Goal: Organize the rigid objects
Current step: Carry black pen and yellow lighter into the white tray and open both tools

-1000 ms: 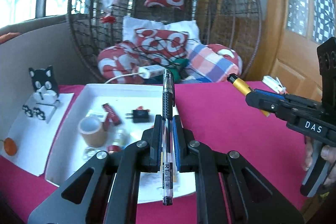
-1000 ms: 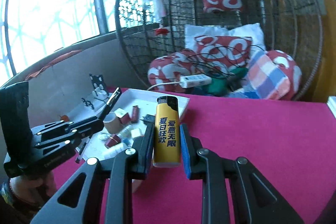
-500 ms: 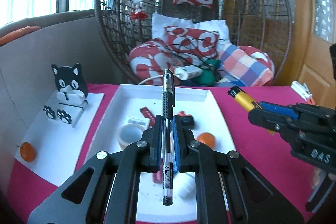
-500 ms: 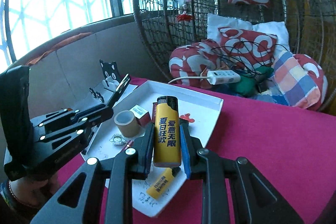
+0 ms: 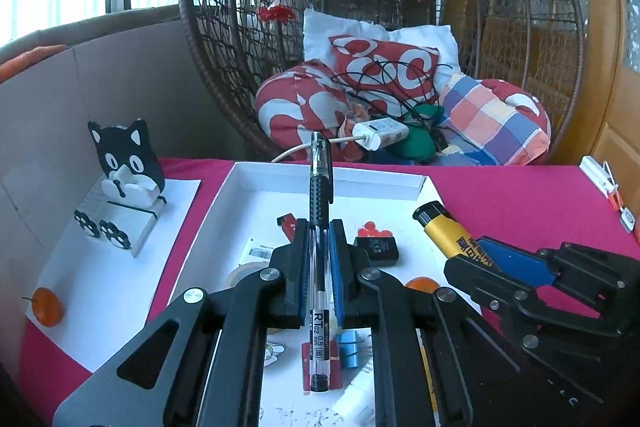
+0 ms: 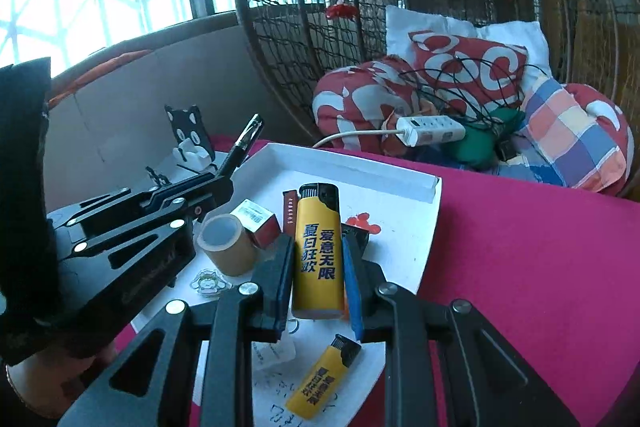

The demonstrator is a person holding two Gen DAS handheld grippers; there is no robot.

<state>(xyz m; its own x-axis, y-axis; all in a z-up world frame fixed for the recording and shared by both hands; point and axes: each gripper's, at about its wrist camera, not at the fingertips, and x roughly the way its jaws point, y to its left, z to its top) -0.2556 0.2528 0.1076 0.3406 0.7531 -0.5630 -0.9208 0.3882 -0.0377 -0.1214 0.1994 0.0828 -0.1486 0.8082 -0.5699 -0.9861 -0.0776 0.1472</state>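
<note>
A black gel pen [image 5: 319, 251] is clamped between the closed jaws of the left gripper [image 5: 319, 267], its capped end projecting well forward of the fingertips and its other end trailing back behind them, so that it is carried lengthwise and level over the white tray [image 5: 328, 179] below. A yellow lighter [image 6: 318, 251] is pinched upright by the right gripper [image 6: 318, 267], the jaws pressed against its two narrow sides and its black head standing clear above them; gripped low like this, it can probably be set down base first. Both grippers hang over the tray, the likely collecting place for the loose rigid items. Beneath and just ahead of the right jaws lie a tape roll [image 6: 226, 243], a small red box [image 6: 258, 223] and, behind the fingertips, a second yellow lighter [image 6: 322, 379]. To the left of the left jaws, outside the tray, a cat-shaped holder [image 5: 126, 167] stands on white paper, possibly meant for the pen.
</note>
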